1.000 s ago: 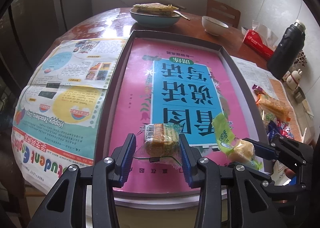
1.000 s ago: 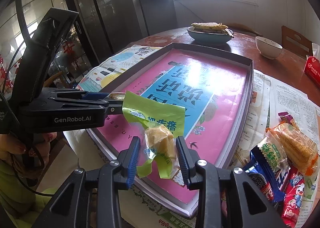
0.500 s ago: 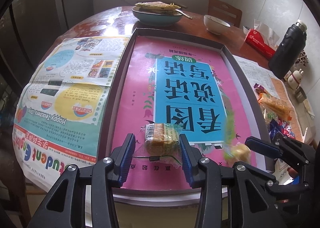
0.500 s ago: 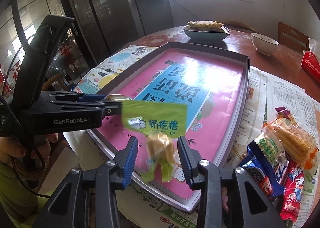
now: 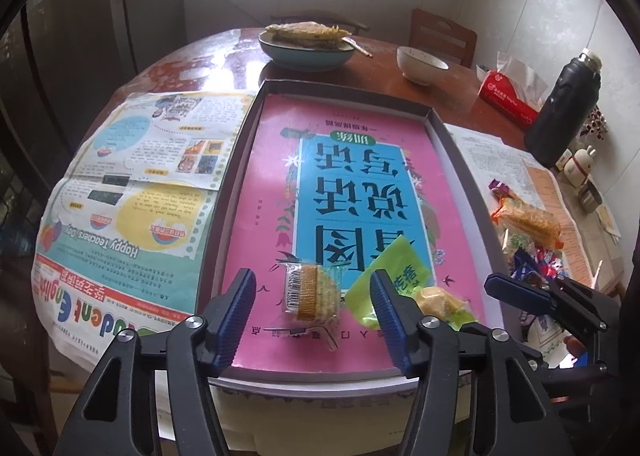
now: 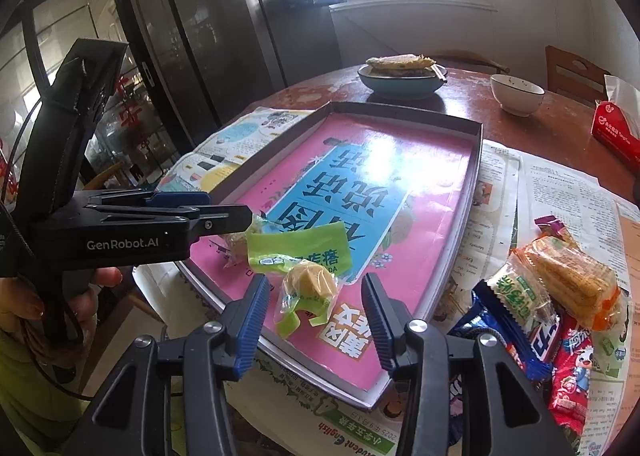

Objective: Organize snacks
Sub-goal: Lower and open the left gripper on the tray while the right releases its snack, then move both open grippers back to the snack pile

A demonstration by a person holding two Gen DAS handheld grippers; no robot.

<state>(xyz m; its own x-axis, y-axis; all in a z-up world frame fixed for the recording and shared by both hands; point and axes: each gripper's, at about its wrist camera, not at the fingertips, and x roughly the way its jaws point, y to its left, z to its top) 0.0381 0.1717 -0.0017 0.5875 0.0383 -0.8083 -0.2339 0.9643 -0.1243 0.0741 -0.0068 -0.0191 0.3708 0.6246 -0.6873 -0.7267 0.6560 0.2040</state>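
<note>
Left gripper (image 5: 312,296) jaws just opened up; clear-wrapped cracker (image 5: 312,292) lies loose between them on the pink tray (image 5: 256,216). Right gripper (image 6: 314,302) jaws just spread too, pads clear of the green-wrapped snack (image 6: 308,280) lying beside it.

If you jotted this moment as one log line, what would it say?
left gripper: just opened, cracker pack released | right gripper: just opened, green snack released | both in tray

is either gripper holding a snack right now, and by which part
Neither. Both just opened: the cracker pack and green-wrapped snack lie loose in the tray.
</note>
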